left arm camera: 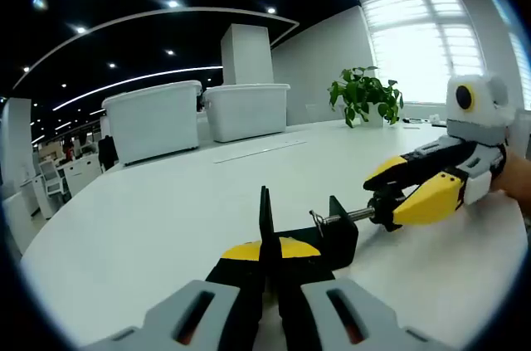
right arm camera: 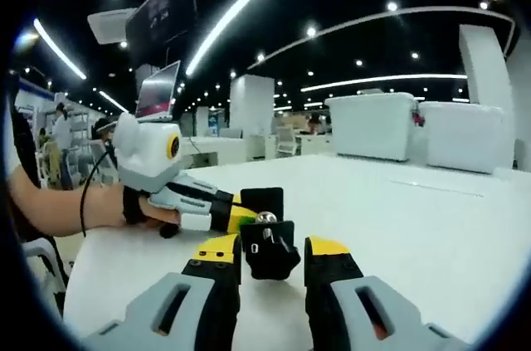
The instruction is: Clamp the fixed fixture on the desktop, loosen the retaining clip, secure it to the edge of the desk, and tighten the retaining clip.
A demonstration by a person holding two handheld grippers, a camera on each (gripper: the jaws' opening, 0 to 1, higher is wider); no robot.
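Firmly, left hand-held gripper (left arm camera: 270,272) clamps the black fixture (left arm camera: 319,239); right hand-held gripper (left arm camera: 390,202) grips its screw handle (left arm camera: 383,206).

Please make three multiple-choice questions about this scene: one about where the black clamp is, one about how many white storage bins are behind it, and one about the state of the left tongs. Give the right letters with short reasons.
1. Where is the black clamp?
A. On the white desk
B. On the floor
C. Inside a bin

2. How many white storage bins stand at the far side of the desk?
A. One
B. Two
C. Four

3. In what state are the left tongs?
A. Wide open, far from the clamp
B. Shut on the clamp's upright plate
C. Holding the potted plant

Answers:
1. A: in the left gripper view the clamp rests on the white desk.
2. B: two bins stand side by side near the potted plant.
3. B: the left tongs pinch the plate, while the right tongs meet the clamp's screw handle.
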